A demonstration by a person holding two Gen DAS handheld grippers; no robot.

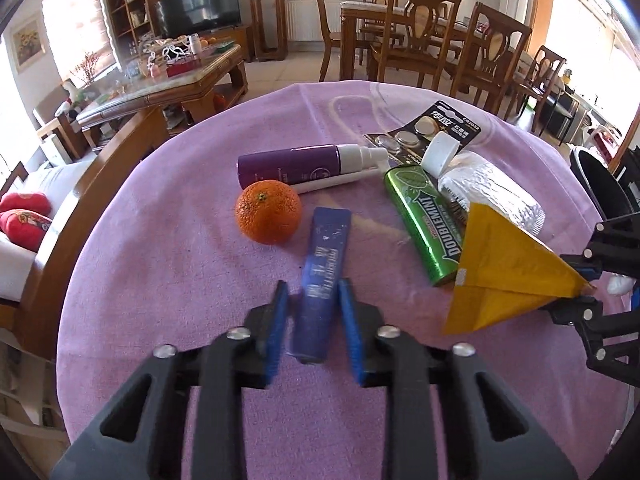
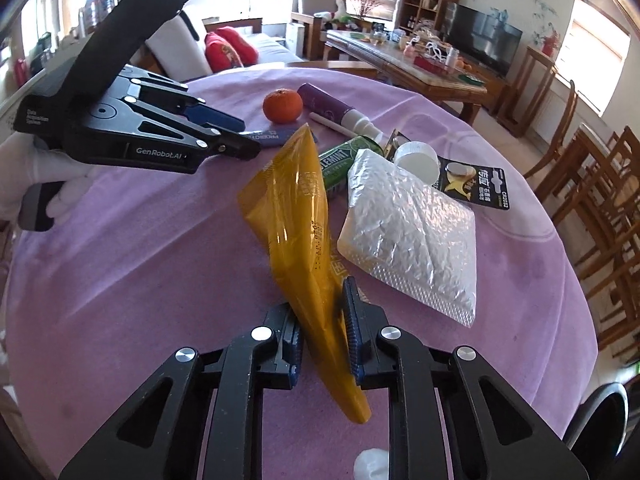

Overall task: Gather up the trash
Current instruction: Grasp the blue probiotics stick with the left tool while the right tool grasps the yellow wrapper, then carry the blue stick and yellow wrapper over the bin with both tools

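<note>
On the purple tablecloth (image 1: pixel 168 264), my left gripper (image 1: pixel 312 304) is shut on a blue sachet (image 1: pixel 324 264) that points away toward an orange (image 1: pixel 268 212). My right gripper (image 2: pixel 320 320) is shut on the near corner of a yellow wrapper (image 2: pixel 296 208), which stands tilted up off the cloth. In the left wrist view the yellow wrapper (image 1: pixel 504 268) shows at the right, with the right gripper (image 1: pixel 588 290) pinching its tip. The right wrist view shows the left gripper (image 2: pixel 240 140) at the upper left, over the blue sachet (image 2: pixel 276 135).
Behind lie a purple spray bottle (image 1: pixel 296 164), a green Doublemint pack (image 1: pixel 424 220), a silver foil pouch (image 2: pixel 412 232), a white cap (image 2: pixel 416 160) and a coin battery card (image 1: pixel 440 128). A black bin rim (image 1: pixel 600 184) stands right of the table. Chairs and a coffee table stand beyond.
</note>
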